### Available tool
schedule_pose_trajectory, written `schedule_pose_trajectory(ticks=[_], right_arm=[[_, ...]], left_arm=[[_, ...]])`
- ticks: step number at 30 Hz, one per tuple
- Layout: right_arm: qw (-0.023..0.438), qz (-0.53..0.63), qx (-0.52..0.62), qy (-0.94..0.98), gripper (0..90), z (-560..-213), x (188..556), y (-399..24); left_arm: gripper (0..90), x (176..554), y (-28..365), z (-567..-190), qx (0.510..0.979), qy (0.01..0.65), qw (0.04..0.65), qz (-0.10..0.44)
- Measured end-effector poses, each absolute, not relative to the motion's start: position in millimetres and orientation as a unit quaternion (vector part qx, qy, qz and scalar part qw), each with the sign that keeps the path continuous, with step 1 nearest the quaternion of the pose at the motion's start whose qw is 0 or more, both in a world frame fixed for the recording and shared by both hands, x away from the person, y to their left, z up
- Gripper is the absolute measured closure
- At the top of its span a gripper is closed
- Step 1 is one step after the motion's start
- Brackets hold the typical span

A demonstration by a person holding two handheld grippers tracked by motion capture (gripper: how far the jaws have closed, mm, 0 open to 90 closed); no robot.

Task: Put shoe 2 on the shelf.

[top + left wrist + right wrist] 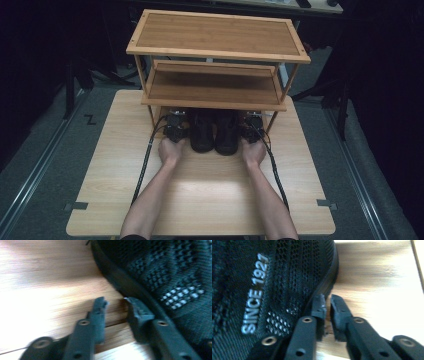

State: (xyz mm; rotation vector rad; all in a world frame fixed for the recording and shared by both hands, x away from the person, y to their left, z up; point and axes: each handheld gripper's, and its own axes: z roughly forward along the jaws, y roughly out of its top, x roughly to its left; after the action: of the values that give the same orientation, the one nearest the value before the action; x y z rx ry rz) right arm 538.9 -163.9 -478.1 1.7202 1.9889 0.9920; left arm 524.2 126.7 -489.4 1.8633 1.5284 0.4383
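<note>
Two black knit shoes stand side by side, toes under the lowest tier of a wooden rack (215, 103): the left shoe (202, 134) and the right shoe (227, 135). My left gripper (176, 126) sits just left of the left shoe. In the left gripper view its jaws (116, 302) stand apart over bare wood with nothing between them, and the shoe's sole and mesh upper (162, 277) lie just to their right. My right gripper (252, 126) sits just right of the right shoe. Its jaws (328, 300) show a narrow empty gap beside the shoe (262, 290), marked "SINCE 1927".
The rack has three wooden tiers and stands at the far end of a light wooden table (200, 200). Its top shelf (215, 32) and middle shelf (212, 87) are bare. Thin posts (150, 112) flank the shoes. Black cables (145, 165) trail back from both grippers.
</note>
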Motion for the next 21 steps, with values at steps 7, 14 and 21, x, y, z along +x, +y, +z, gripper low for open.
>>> schedule_pose_trajectory(ticks=[7,14,21], right_arm=[[0.194,0.370,0.566,0.710,68.6,-471.2,519.8,-173.8],[0.231,0.373,0.527,0.728,65.2,-459.8,489.8,-180.6],[0.240,0.386,0.502,0.736,64.2,-457.0,457.2,-187.9]], left_arm=[[47.5,503.2,130.2,-473.5,0.721,0.557,0.365,0.192],[42.3,477.8,128.7,-464.5,0.732,0.529,0.375,0.211],[39.7,440.5,124.6,-460.1,0.735,0.504,0.396,0.220]])
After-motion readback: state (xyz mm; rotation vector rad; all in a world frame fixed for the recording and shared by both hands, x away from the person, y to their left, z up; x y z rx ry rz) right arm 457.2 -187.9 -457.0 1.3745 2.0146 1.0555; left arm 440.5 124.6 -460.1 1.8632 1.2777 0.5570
